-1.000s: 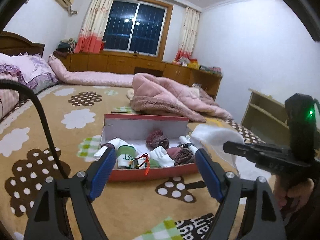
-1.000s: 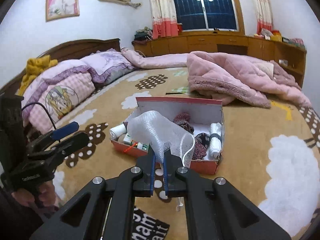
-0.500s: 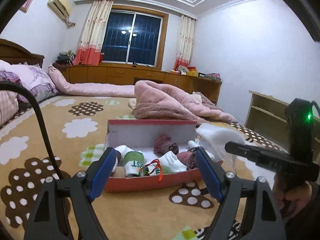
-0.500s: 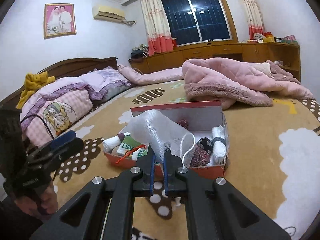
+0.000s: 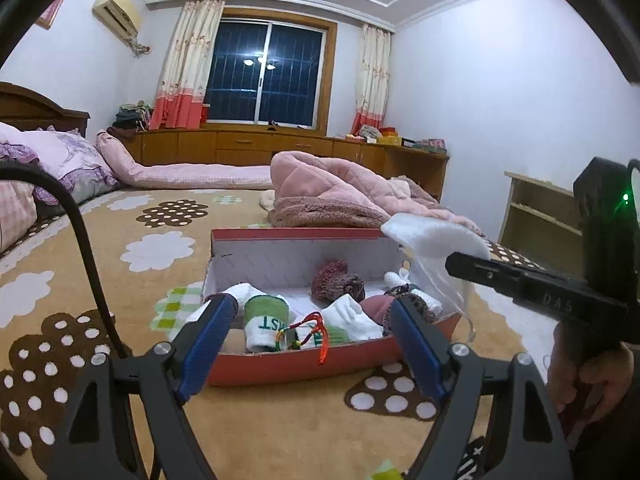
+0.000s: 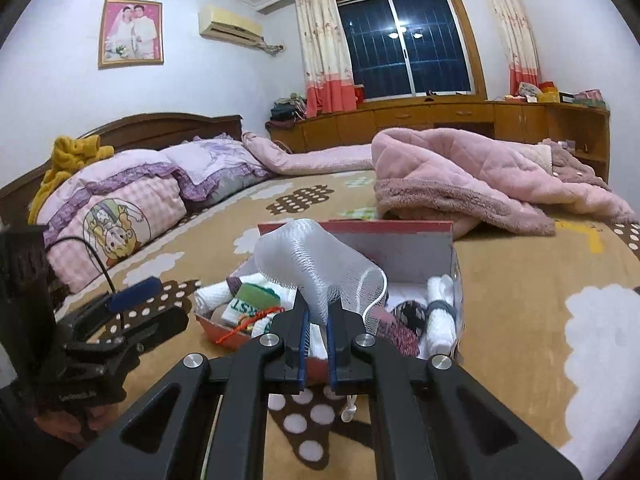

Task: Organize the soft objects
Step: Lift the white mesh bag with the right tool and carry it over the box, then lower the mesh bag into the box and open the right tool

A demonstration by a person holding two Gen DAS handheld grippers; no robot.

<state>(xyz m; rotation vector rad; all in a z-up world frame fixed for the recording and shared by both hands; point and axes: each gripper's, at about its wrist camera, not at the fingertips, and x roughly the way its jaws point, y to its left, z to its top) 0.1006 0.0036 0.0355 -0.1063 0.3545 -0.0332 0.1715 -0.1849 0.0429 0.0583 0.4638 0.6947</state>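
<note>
Right gripper (image 6: 316,330): pinched tight on white mesh bath sponge (image 6: 316,268), held over red shoe box (image 6: 400,227)
Left gripper (image 5: 308,322): jaws apart, empty, near box front
Advice: lower sponge into bare gap beside rolled socks (image 6: 440,316), then release

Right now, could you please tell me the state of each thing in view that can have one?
Left tongs: open, empty.
Right tongs: shut on the white mesh pouf.
Red box: lidless, holding rolled socks.
White mesh pouf: held up in front of the box.
Pink quilt: crumpled on the bed.
Curtains: drawn apart.
</note>
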